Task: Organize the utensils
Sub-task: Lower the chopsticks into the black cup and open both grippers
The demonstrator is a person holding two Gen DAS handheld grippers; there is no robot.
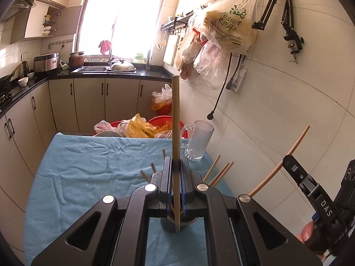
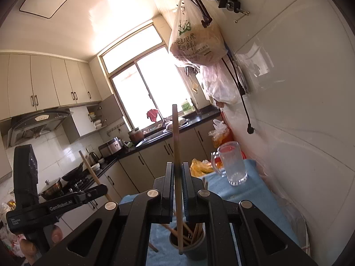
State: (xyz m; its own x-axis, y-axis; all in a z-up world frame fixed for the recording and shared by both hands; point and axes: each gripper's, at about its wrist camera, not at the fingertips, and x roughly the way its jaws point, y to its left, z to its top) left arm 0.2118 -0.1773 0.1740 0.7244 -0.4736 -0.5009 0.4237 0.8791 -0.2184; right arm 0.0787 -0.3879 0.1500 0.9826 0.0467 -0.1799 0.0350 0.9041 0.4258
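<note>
Chopstick (image 1: 176, 119) | left claw (image 1: 176, 168) clamped | "DAS" on right claw (image 1: 288, 160)

Matt wooden chopsticks (image 1: 176, 133), rumpled blue cloth (image 1: 88, 166), clear glass mug (image 1: 199, 140), glossy wall tiles (image 1: 288, 102).

Daylight blown out at the window (image 1: 121, 22), glare on wall tiles (image 2: 288, 88), strong fisheye bending, edges perhaps slightly soft

A worktop (image 1: 77, 177) draped in a rumpled blue cloth (image 1: 99, 155) carries a dark holder (image 2: 188, 249) crammed with chopsticks, standing directly below the jaws. A clear glass mug (image 1: 198, 140) stands beyond them, to the right, near the far edge.
</note>
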